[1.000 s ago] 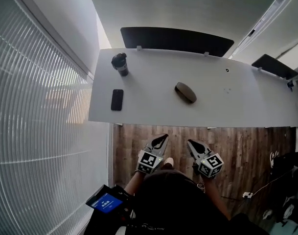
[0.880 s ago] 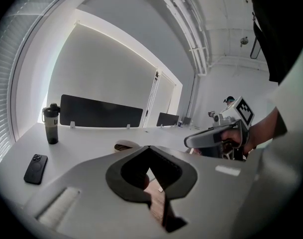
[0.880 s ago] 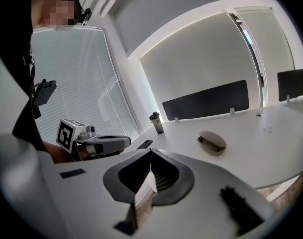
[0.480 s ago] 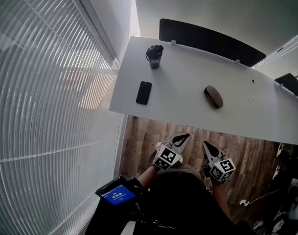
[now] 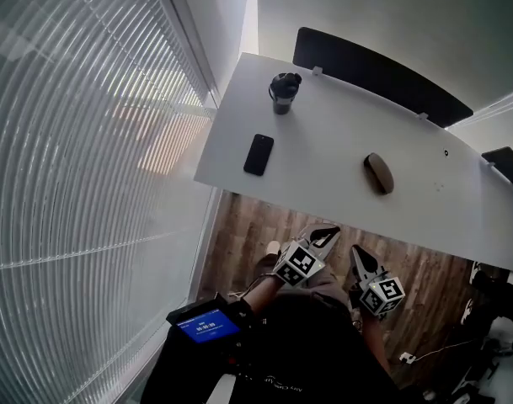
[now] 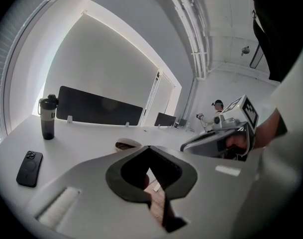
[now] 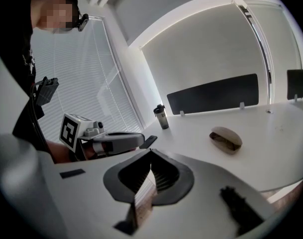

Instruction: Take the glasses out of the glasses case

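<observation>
Bench [image 5: 323, 154], white and long, fills the middle of the head view. The case [image 5: 378, 173] lies on it right of centre. It is well apart from the phone [image 5: 258, 154], which lies flat toward the left end, and from the bottle [image 5: 283, 92] standing upright beyond the phone. A dark panel [image 5: 382, 78] stands along the far edge. Both claws hang short of the bench's near edge, over the wooden floor [image 5: 248, 225]. The left claw [image 5: 326, 236] and right claw [image 5: 360, 262] are side by side, close but not touching, pointing toward the bench, neither near the case. Blinds [image 5: 71, 158] cover the window on the left.

In the left gripper view, the left claw [image 6: 149, 148] has its tips together with nothing between them. Just past the tips the case [image 6: 127, 145] sits on the bench, small and distant. The phone [image 6: 30, 161] is off to the left, and the bottle [image 6: 48, 117] stands behind it by the panel [image 6: 99, 112]. The right claw [image 6: 187, 146] shows at the right, with a hand [image 6: 236, 140] around its grip.

In the right gripper view, the right claw [image 7: 151, 154] is likewise closed tight and empty. The case [image 7: 226, 139] rests on the bench to the right of the tips, a good way ahead. Its lid looks a crack open, though from this far off I wouldn't swear to it. The bottle [image 7: 161, 117] and phone [image 7: 148, 141] sit further left. The left claw [image 7: 140, 138] reaches in from that side, its marker cube [image 7: 71, 131] at the rear.
</observation>
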Motion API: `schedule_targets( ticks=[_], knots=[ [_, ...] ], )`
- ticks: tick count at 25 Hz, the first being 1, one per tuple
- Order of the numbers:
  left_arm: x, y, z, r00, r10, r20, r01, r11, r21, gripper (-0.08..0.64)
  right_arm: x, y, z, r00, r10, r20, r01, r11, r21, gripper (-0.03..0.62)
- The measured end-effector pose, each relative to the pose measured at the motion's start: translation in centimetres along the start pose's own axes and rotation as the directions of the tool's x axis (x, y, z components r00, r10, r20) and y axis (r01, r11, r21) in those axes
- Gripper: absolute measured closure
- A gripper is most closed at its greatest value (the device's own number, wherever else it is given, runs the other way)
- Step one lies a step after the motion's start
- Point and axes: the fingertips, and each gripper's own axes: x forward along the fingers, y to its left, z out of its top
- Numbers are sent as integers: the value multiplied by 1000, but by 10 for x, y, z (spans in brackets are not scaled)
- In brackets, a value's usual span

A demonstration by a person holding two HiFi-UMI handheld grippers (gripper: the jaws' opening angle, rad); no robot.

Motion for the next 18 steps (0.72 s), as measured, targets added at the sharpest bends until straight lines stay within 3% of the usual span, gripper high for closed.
schedule_targets(
  ticks=[6,13,18],
  knots=[
    [8,19,4,998,57,-29,-57,998,-9,555,18,-18,19,999,48,8,-47,998,-46,583],
    [49,32,14,997,65,-45,-63,997,43,555,24,-66,41,998,49,37,-46,996,-78,583],
    [86,17,28,995,45,-87,-38,996,79,555,7,-106,53,998,21,56,-17,997,-71,583]
  ],
)
